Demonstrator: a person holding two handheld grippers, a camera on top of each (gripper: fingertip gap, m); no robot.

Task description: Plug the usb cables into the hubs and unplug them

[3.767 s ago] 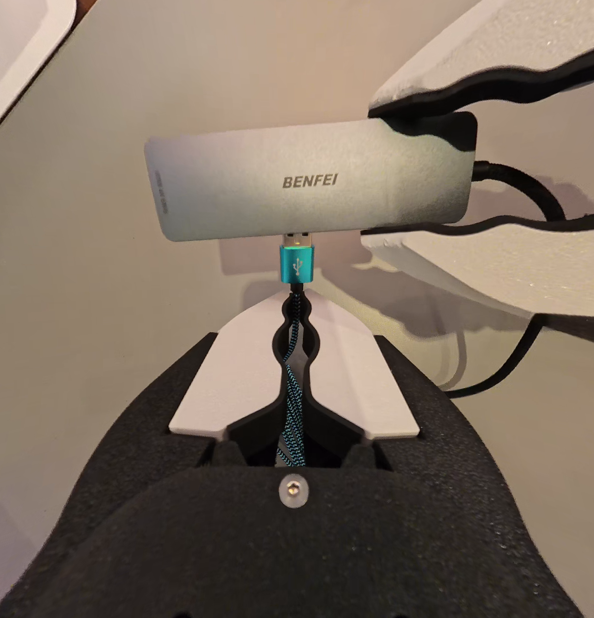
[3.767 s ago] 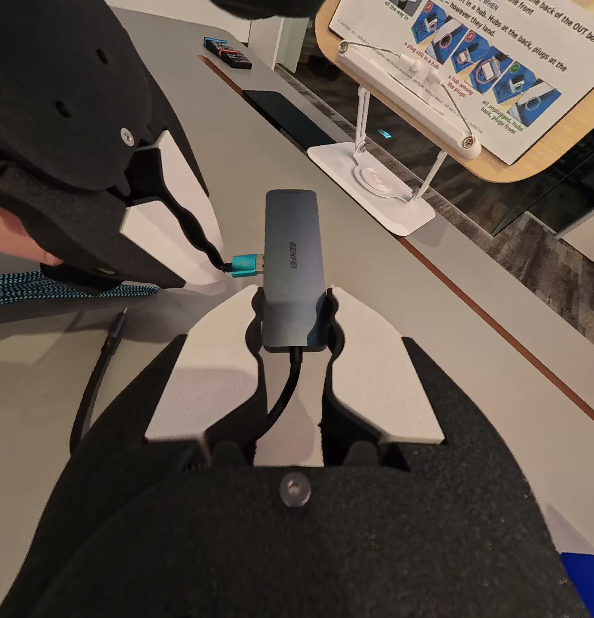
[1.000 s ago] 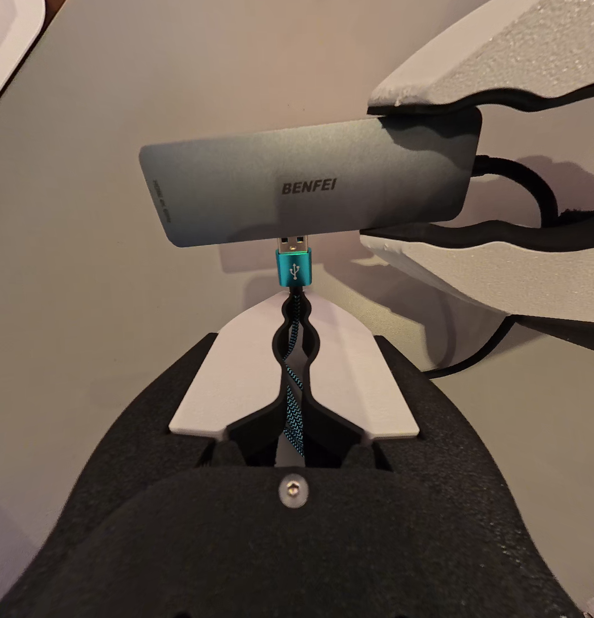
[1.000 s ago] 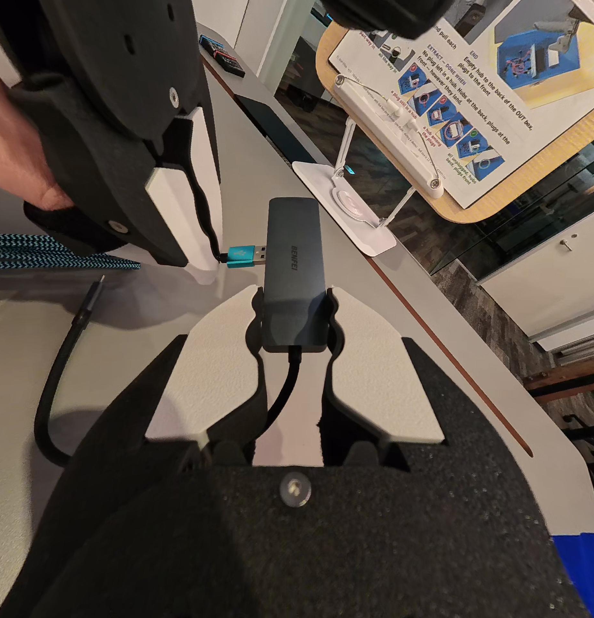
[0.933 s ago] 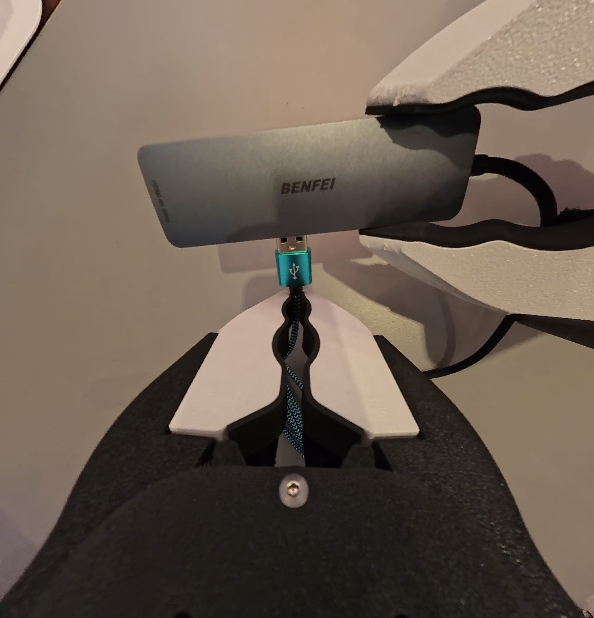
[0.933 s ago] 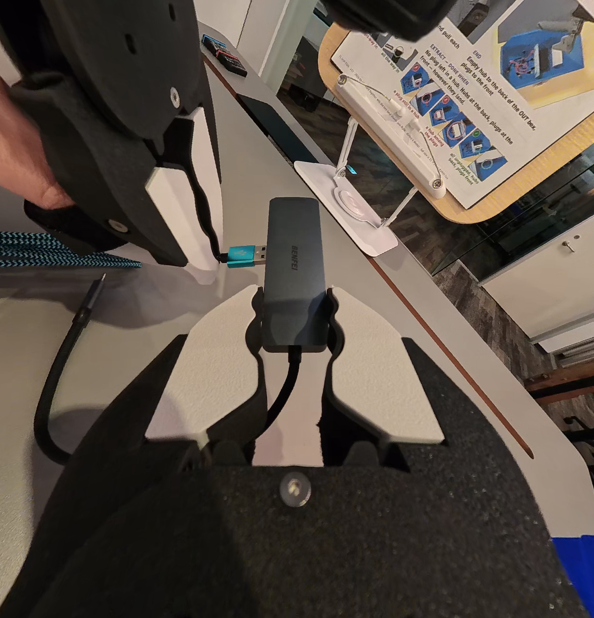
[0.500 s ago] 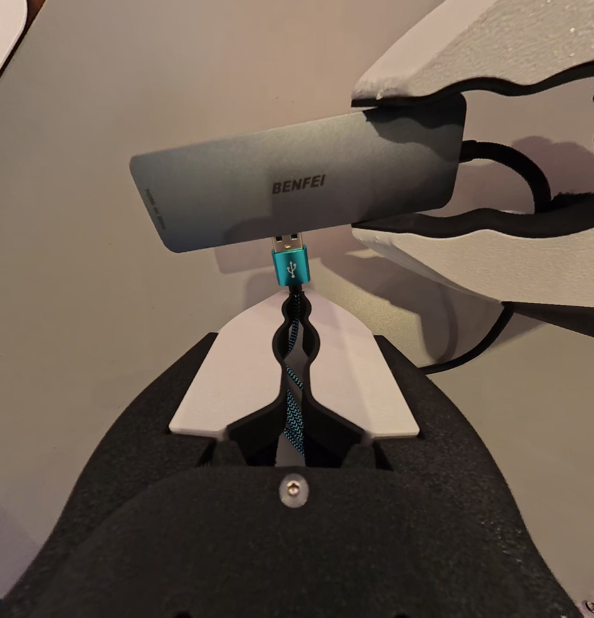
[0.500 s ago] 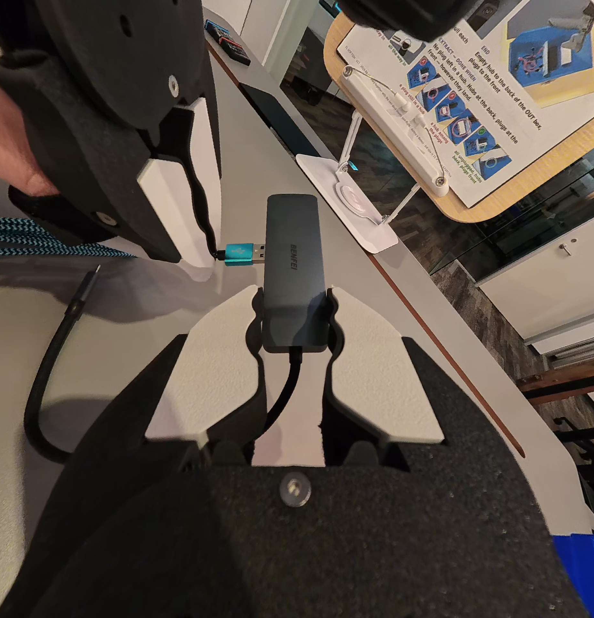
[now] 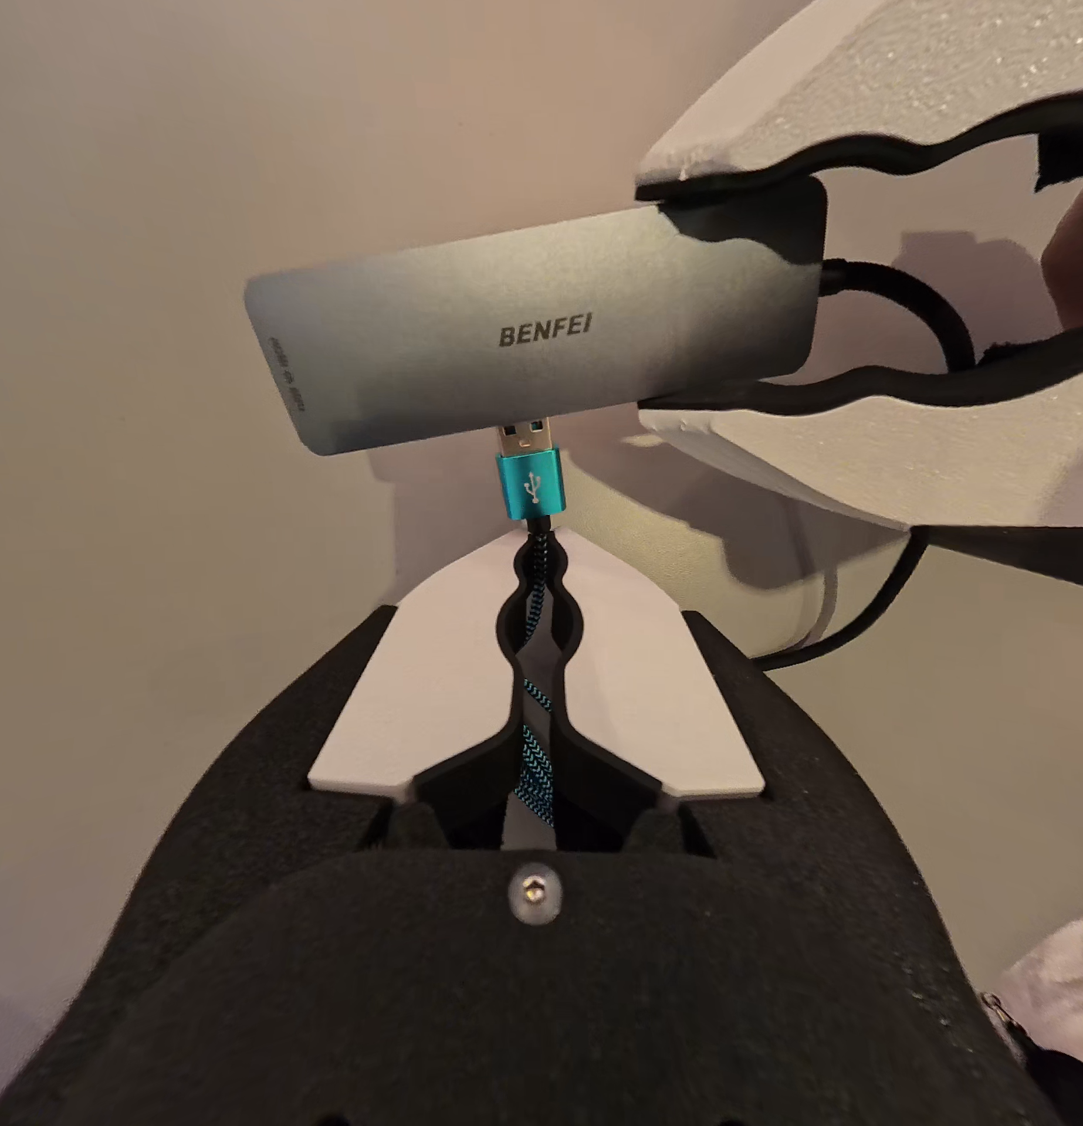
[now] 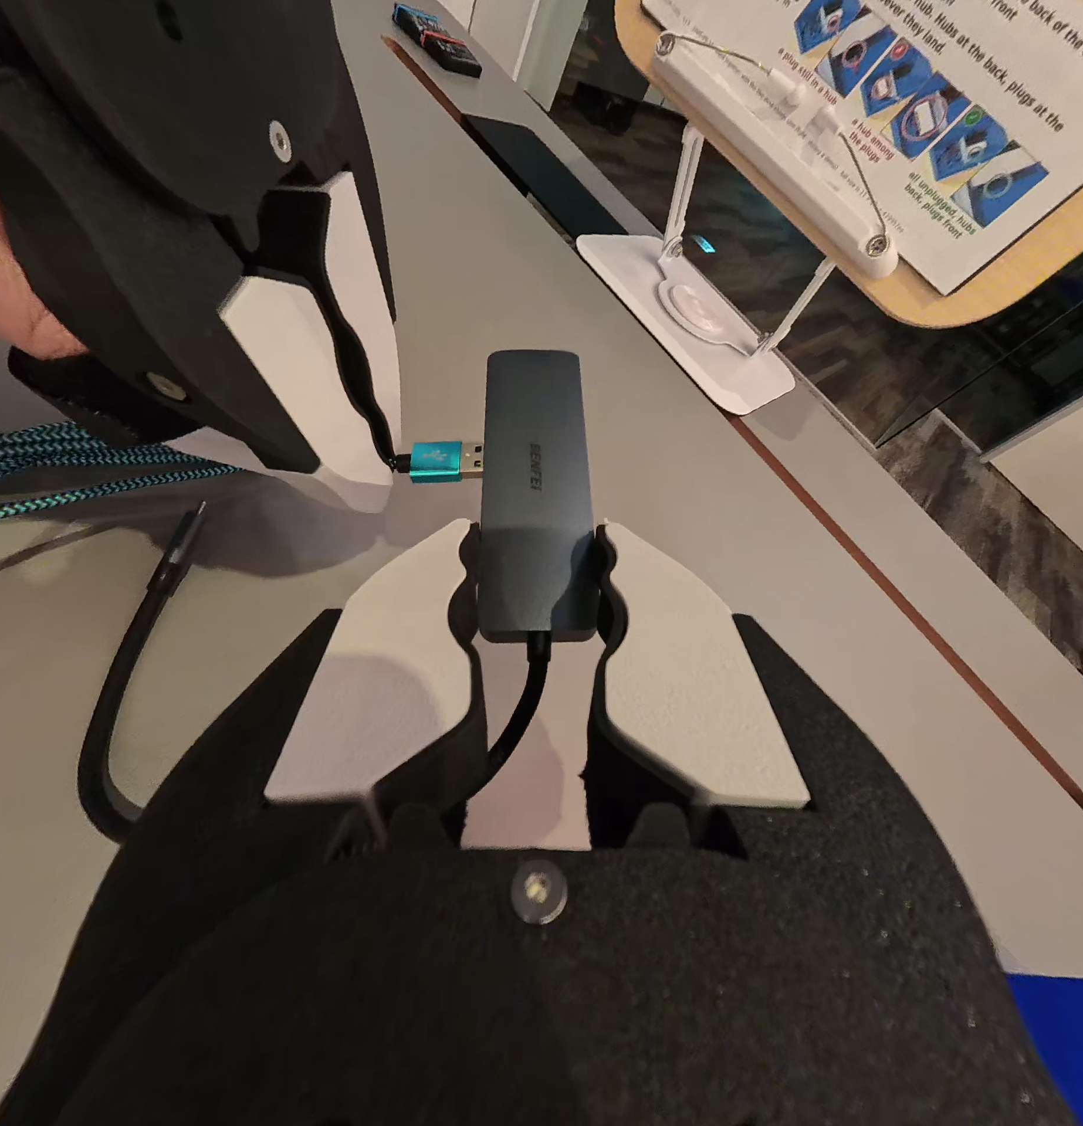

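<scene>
The right claw (image 10: pixel 536 585) gripped the hub (image 10: pixel 533 487) by its corded end. The left claw (image 9: pixel 538 542) was clenched on the braided cable (image 9: pixel 536 755) just behind the teal plug (image 9: pixel 530 487), whose metal tip was partly inside the hub's side port.

Grey table (image 10: pixel 740 536), smooth top, brown strip along the far edge. On it: white stand base (image 10: pixel 685 317) near that edge, carrying a tilted wooden board with a printed sheet (image 10: pixel 929 122); flat dark slab (image 10: pixel 545 164) farther back; small black-and-red items (image 10: pixel 438 39) at the far end. Braided teal cable (image 10: pixel 70 469) lying at left, black cable (image 10: pixel 124 664) looping just beside it.
</scene>
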